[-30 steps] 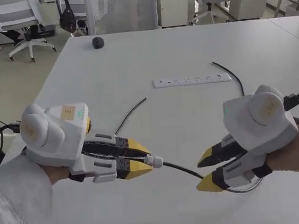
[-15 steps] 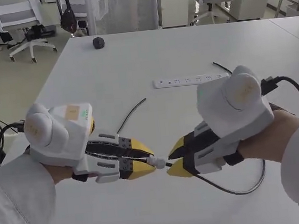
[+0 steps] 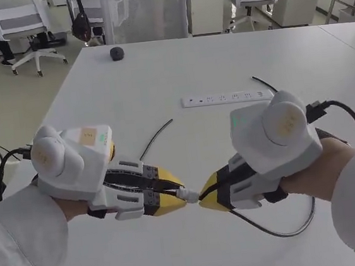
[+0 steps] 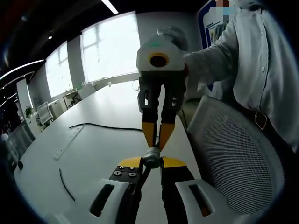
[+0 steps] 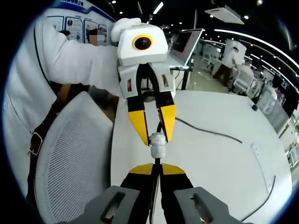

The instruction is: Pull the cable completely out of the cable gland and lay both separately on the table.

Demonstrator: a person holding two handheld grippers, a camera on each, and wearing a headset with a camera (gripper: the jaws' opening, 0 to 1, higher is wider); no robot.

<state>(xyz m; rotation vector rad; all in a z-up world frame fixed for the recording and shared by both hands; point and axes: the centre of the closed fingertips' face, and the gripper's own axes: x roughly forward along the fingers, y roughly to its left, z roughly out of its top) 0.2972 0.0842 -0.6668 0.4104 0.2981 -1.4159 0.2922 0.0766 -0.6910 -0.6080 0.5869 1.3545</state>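
Cable gland [image 3: 187,194] sits between the jaw tips of the left gripper [image 3: 173,194], which are closed on it just over the table [image 3: 220,58]. The right gripper [image 3: 207,194] meets it tip to tip, its jaws almost together and pinching the black cable [image 3: 277,230] just beside the gland. The rest of the cable curves away behind this gripper.

Left gripper [image 3: 176,195] and right gripper [image 3: 206,199], both clamped, face tip to tip.

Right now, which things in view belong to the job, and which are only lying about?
Job: cable gland, cable, left gripper shut on the gland, right gripper shut on the cable.
Lying about: power strip, loose black wire, mouse.
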